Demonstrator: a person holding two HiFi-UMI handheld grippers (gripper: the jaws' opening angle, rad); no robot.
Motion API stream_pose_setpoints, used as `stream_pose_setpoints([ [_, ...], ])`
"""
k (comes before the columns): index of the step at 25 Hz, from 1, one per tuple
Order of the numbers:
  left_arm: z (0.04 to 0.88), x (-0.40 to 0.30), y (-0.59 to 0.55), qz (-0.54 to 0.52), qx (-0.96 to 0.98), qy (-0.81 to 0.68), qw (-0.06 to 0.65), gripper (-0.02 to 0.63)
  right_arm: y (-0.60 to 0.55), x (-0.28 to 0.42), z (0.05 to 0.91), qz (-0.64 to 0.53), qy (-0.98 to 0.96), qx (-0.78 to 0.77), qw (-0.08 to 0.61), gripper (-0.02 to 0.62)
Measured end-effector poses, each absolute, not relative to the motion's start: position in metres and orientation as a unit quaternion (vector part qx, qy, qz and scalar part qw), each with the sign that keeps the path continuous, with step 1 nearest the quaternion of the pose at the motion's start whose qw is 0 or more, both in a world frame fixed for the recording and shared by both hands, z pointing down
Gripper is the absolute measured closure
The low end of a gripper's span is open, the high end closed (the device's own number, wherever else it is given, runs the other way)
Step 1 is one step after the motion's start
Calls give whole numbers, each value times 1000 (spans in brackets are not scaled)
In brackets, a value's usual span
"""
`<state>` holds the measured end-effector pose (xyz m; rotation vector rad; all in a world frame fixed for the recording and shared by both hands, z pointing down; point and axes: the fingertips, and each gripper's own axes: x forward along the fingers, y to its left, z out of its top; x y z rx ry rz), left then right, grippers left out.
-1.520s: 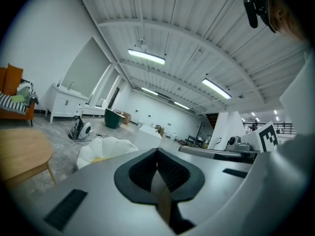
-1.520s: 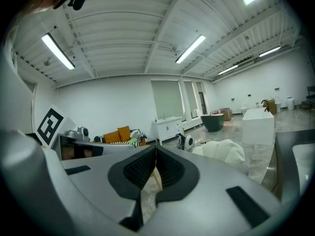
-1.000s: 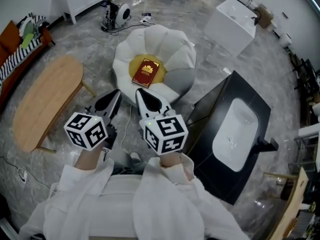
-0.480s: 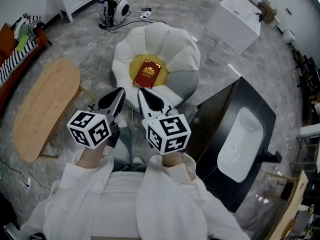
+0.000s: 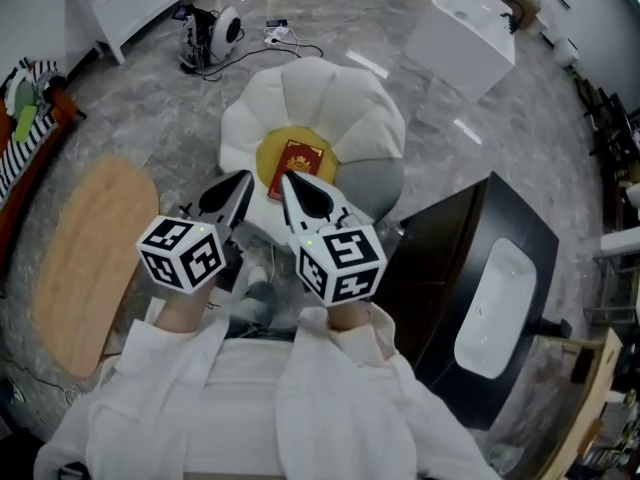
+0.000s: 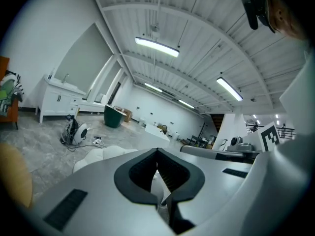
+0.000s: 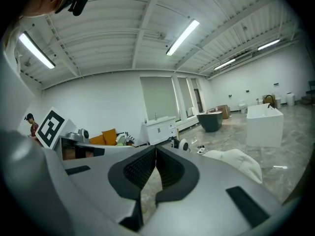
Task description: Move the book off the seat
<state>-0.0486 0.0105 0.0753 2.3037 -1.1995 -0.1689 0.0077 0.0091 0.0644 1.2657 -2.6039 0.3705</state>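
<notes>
Red book (image 5: 300, 157) lies flat in the yellow hollow of the white petal-shaped seat (image 5: 345, 118).
The left gripper (image 5: 243, 178) and the right gripper (image 5: 287, 179) hover side by side at the seat's near rim, each with its jaws pressed together on nothing. The right gripper's tip covers the book's near edge in the head view. The cover's gold emblem is too small to read, and neither gripper view shows the book.

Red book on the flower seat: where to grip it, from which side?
Likely the near edge of the book, coming in low from the person's side. It lies flat on the yellow centre of the seat, so one jaw must slide under; the seat should give.
</notes>
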Motion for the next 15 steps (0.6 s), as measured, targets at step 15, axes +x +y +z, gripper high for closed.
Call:
stream_pose_setpoints([
  [15, 108, -63, -84, -38, 869, -392, 299, 600, -82, 5, 103, 173, -846, 489, 127, 583],
])
